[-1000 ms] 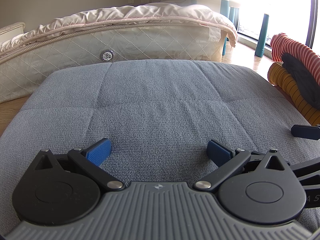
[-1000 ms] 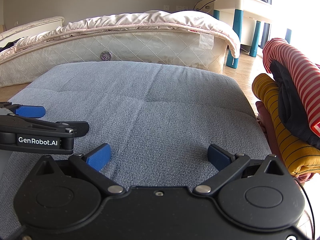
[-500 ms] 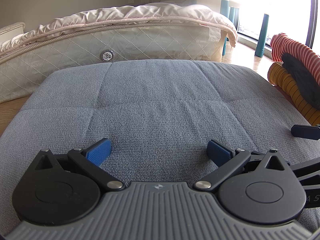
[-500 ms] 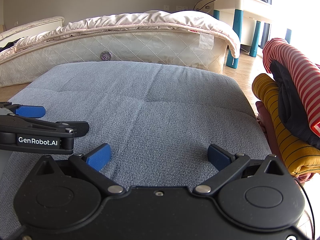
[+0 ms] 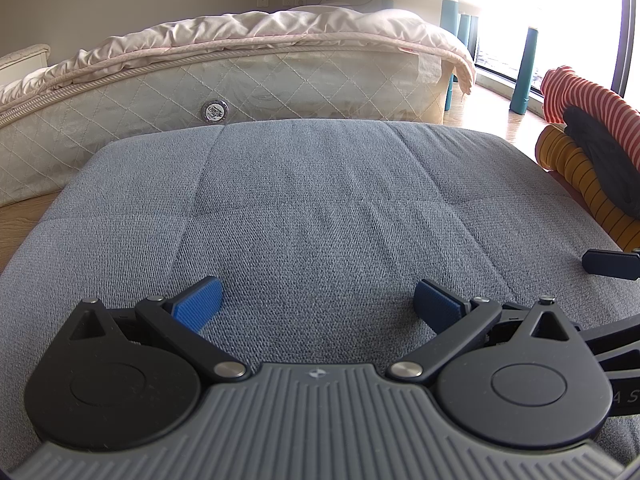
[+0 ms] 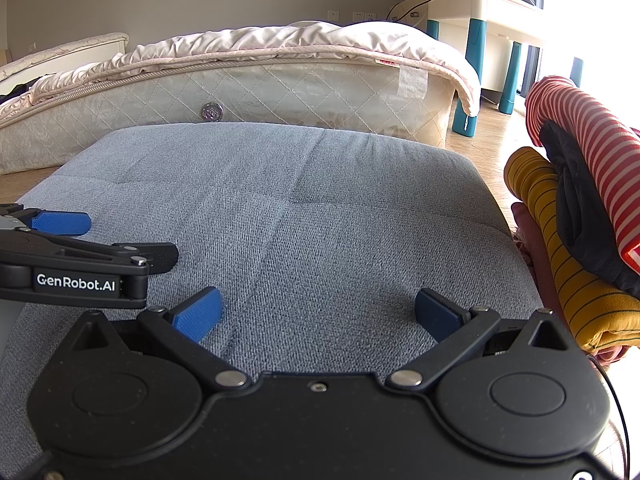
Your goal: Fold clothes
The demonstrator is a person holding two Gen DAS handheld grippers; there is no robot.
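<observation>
Both tools hang low over a grey cushion (image 5: 320,200), side by side and pointing the same way toward a mattress (image 5: 280,84) that sits on the wooden floor behind it. The left tool (image 5: 318,304) has its blue pads (image 5: 198,308) spread wide apart with nothing between them, only bare grey fabric beneath. The right tool (image 6: 318,310) is likewise released, its pads (image 6: 198,314) wide apart and empty over the cushion's near edge. In the right wrist view the left tool shows at the left border, its side marked with white lettering. The clothes (image 6: 576,216) lie in a heap just beside the cushion's right edge, not on it: a red and white striped garment (image 6: 592,136) on top, a black piece (image 6: 576,208) under it, a mustard one with thin dark stripes (image 6: 568,280) lower, and a pinkish layer (image 6: 532,236) at the bottom. Neither tool touches the heap. A pale quilt (image 5: 280,32) covers the mattress, and a white table with teal legs (image 6: 480,12) stands by the bright window.
</observation>
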